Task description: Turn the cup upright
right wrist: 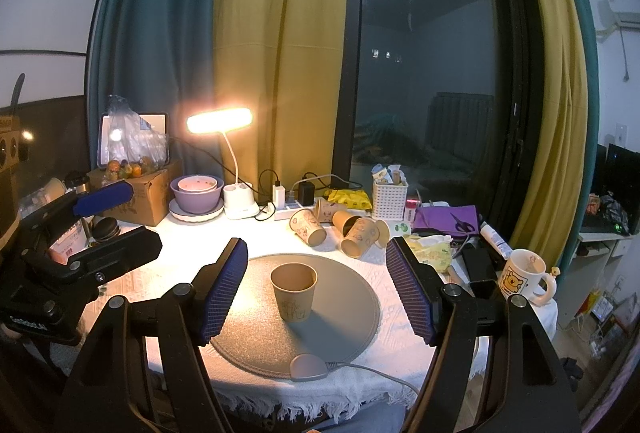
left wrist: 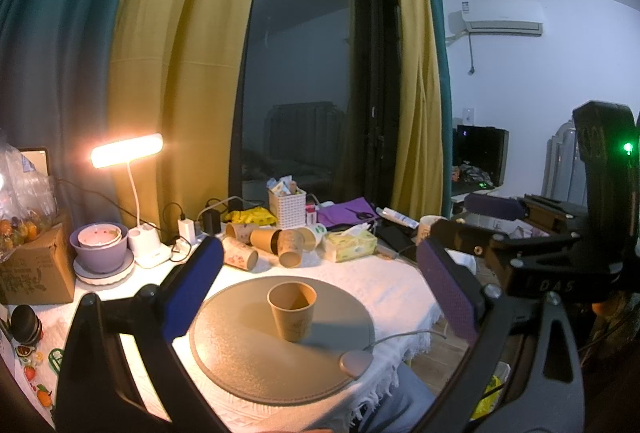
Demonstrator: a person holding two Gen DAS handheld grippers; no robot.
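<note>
A brown paper cup (left wrist: pixel 291 311) stands upright, mouth up, on a round grey mat (left wrist: pixel 240 345) on the white tablecloth. It also shows in the right wrist view (right wrist: pixel 294 291) on the mat (right wrist: pixel 340 313). My left gripper (left wrist: pixel 320 293) is open and empty, its blue pads wide apart on either side of the cup and short of it. My right gripper (right wrist: pixel 316 289) is open and empty too, pads apart around the cup without touching it. The left gripper also shows at the left of the right wrist view (right wrist: pixel 100 225).
Several paper cups (right wrist: pixel 340 227) lie on their sides behind the mat. A lit desk lamp (right wrist: pixel 220 121), purple bowl (right wrist: pixel 196 193), cardboard box (right wrist: pixel 140 193), white basket (right wrist: pixel 390 197), tissue pack (right wrist: pixel 432 249) and bear mug (right wrist: pixel 524 275) crowd the table. A grey puck with cable (right wrist: pixel 308 367) sits at the mat's near edge.
</note>
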